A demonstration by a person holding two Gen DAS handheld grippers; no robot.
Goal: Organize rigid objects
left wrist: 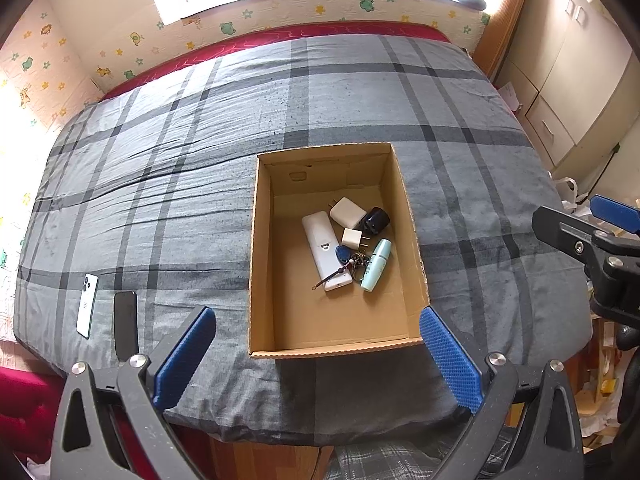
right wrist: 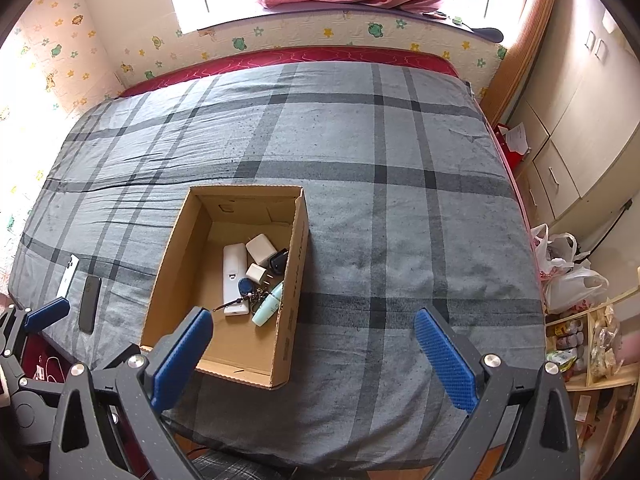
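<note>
An open cardboard box [left wrist: 400,184] [right wrist: 298,264] sits on the grey plaid bed. Inside lie a white remote [left wrist: 322,254] [right wrist: 234,276], two white chargers [left wrist: 347,212] [left wrist: 352,238], a black adapter [left wrist: 374,220], a key bunch with a blue fob [left wrist: 346,258] [right wrist: 244,287], and a mint tube [left wrist: 376,265] [right wrist: 269,307]. A white phone [left wrist: 87,305] [right wrist: 67,276] and a black phone [left wrist: 126,325] [right wrist: 89,303] lie on the bed left of the box. My left gripper [left wrist: 318,354] is open and empty at the box's near edge. My right gripper [right wrist: 314,350] is open and empty over the box's near right corner.
The bed [left wrist: 200,160] [right wrist: 400,200] ends at a wall on the far and left sides. Cupboards [right wrist: 580,120] stand on the right. Plastic bags [right wrist: 572,276] and shelves [right wrist: 592,344] sit on the floor at the right. The right gripper shows at the right edge of the left wrist view [left wrist: 600,240].
</note>
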